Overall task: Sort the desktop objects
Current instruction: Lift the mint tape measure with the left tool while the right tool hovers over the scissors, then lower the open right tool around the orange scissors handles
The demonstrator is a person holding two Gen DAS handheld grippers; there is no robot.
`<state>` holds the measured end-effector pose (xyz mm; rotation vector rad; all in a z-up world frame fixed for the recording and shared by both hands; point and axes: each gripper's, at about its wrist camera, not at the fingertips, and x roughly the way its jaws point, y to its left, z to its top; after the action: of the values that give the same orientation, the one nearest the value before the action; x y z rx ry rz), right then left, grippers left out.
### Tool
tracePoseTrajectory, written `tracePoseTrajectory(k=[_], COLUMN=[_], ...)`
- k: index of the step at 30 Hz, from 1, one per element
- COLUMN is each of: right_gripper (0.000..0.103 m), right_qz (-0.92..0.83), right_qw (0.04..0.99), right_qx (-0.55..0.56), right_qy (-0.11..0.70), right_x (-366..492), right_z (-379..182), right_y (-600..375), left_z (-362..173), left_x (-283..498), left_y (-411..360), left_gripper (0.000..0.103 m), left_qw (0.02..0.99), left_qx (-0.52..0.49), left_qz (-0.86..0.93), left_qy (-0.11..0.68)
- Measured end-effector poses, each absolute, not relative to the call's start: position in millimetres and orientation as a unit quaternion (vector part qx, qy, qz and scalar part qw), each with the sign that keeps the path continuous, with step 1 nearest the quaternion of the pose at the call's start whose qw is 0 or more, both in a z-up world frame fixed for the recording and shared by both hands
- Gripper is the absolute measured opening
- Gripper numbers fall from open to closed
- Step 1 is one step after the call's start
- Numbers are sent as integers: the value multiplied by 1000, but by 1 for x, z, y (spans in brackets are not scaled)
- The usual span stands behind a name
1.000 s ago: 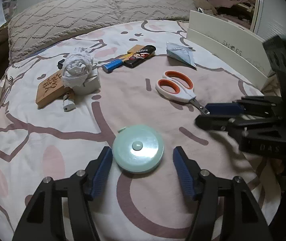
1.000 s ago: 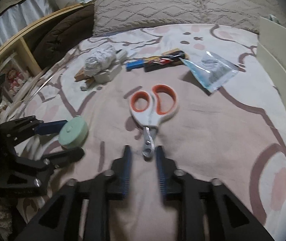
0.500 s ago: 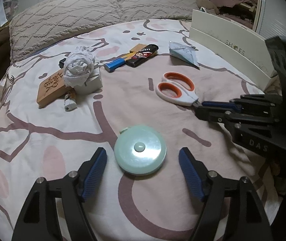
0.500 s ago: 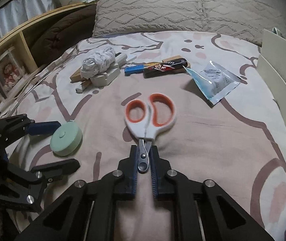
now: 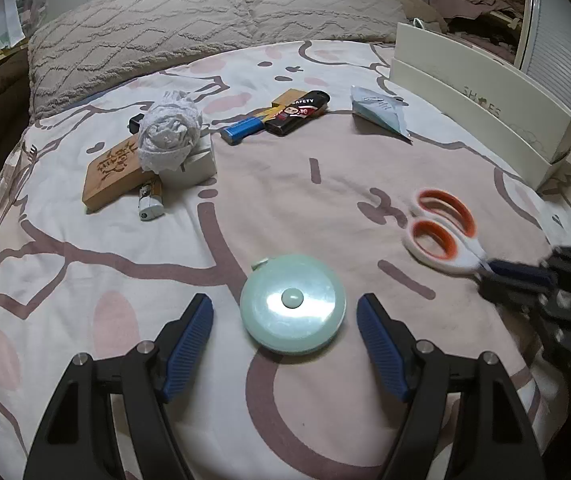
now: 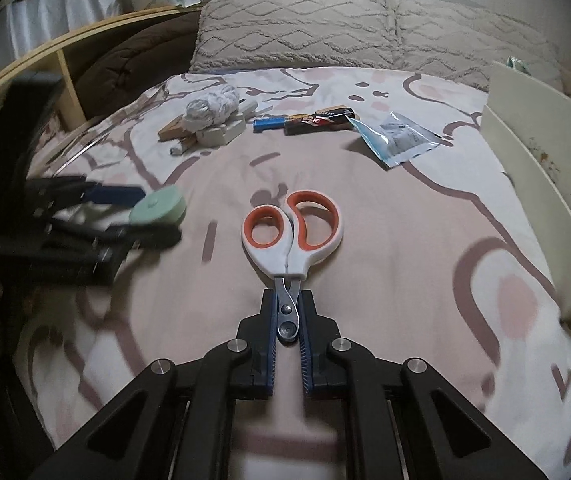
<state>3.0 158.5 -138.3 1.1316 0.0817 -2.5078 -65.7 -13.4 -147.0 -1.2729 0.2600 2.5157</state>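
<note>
Currently we are pinching the scissors (image 6: 292, 236) by the blade tips with the right gripper (image 6: 287, 330).
Beside the scissors, the tape measure (image 5: 292, 303) is lying loose between the spread left gripper (image 5: 285, 322) pads; such a shallow tip hold is risking pivoting or slipping out.

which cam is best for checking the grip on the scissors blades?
Right wrist. The right gripper sits dead centre, both pads clamped on the scissors blades, handles pointing away. The left wrist view shows the scissors only at its right edge, with the blades hidden inside the blurred gripper.
</note>
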Motion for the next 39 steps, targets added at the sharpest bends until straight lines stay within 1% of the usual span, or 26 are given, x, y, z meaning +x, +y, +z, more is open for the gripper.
tracePoseTrajectory(k=[4,11,13,14,15,16,17,18,20,28,30,32,34,36,39], right_gripper=[11,11,13,22,51,67,93,95,95,95,91,91,87,79,71], right_qz=[-895,-892,-894,-894,-896,-898,-902,-904,-898,-882,-878,-878,-881,-884,-887], right_qw=[192,199,195,196,198,197,188,181,176,195,199,201,203,206,206], right_qx=[402,406,404,402,398,392,387,384,397,424,429,429,421,413,406], right_qy=[27,-3,6,14,23,32,44,54,70,65,65,72,79,79,76], right_x=[18,34,36,37,38,40,41,41,33,-9,-18,-19,-16,-10,-5], right_z=[-140,-140,-139,-137,-135,-133,-130,-129,-130,-135,-141,-145,-145,-144,-143], right_y=[163,172,169,166,163,161,159,158,155,152,151,147,145,145,146], left_z=[-148,-148,-148,-148,-148,-147,-148,-148,-148,-148,-149,-150,-150,-150,-151], left_x=[-67,-69,-69,-69,-69,-69,-69,-69,-68,-70,-70,-71,-72,-73,-73], left_y=[-14,-17,-17,-17,-17,-17,-17,-17,-17,-19,-18,-18,-19,-19,-19], left_gripper=[75,75,75,75,75,75,75,75,75,75,75,75,75,75,75], left_qw=[155,158,158,158,158,158,158,159,159,161,160,160,161,161,161], left_qx=[-445,-448,-448,-448,-448,-448,-448,-448,-448,-449,-450,-452,-454,-454,-454], left_qz=[878,877,877,877,877,877,877,877,877,876,876,875,874,874,874], left_qy=[86,74,75,74,74,73,73,72,72,65,67,67,66,65,65])
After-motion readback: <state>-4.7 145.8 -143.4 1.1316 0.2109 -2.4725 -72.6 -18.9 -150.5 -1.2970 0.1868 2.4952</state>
